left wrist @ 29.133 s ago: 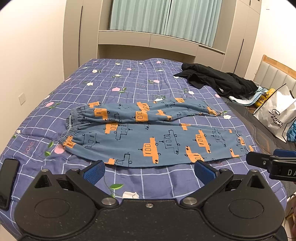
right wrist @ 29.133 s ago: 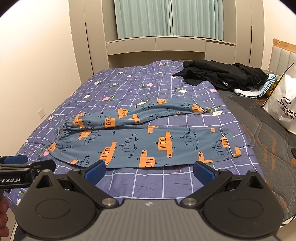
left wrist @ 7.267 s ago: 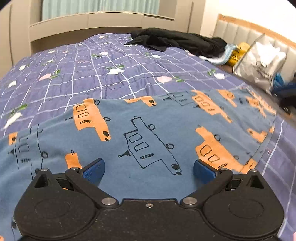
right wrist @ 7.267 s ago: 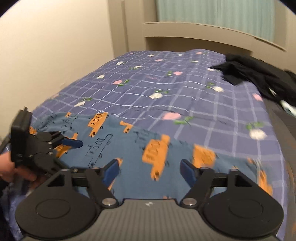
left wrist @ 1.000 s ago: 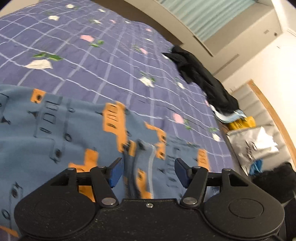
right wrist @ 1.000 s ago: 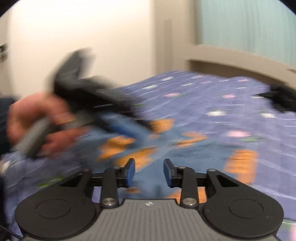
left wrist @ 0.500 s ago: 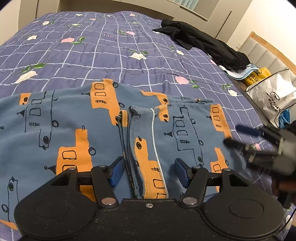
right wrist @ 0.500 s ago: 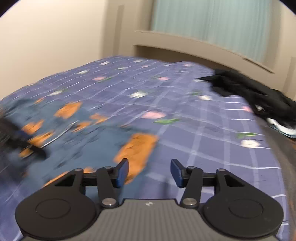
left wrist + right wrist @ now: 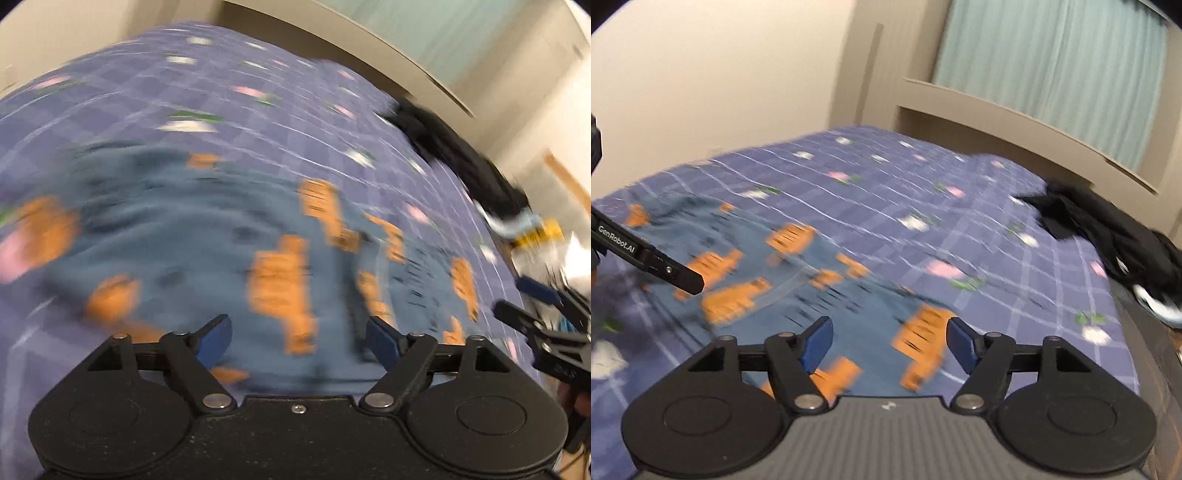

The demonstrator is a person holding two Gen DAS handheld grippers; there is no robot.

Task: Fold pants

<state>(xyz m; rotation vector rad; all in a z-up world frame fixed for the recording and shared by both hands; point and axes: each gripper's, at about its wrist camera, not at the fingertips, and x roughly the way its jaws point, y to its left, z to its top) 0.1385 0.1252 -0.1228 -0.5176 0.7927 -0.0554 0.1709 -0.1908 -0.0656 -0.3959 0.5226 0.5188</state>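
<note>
Lying flat on the purple grid-check floral bedspread (image 9: 979, 206), blurred in both views: the blue cotton pants with orange vehicle print (image 9: 229, 236). Hovering over the cloth, jaws just having been opening and standing apart, nothing pinched between the blue pads: left gripper (image 9: 297, 339) and right gripper (image 9: 888, 338). Sitting well apart at the far right bed edge: black crumpled garment (image 9: 1108, 225).

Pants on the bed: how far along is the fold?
Done: the pants lie on the bedspread doubled into a shorter blue stack. In hand: nothing; the left claw and right claw have just been opening and hold no cloth. Left: possibly one more fold or smoothing; blur hides the edges.
</note>
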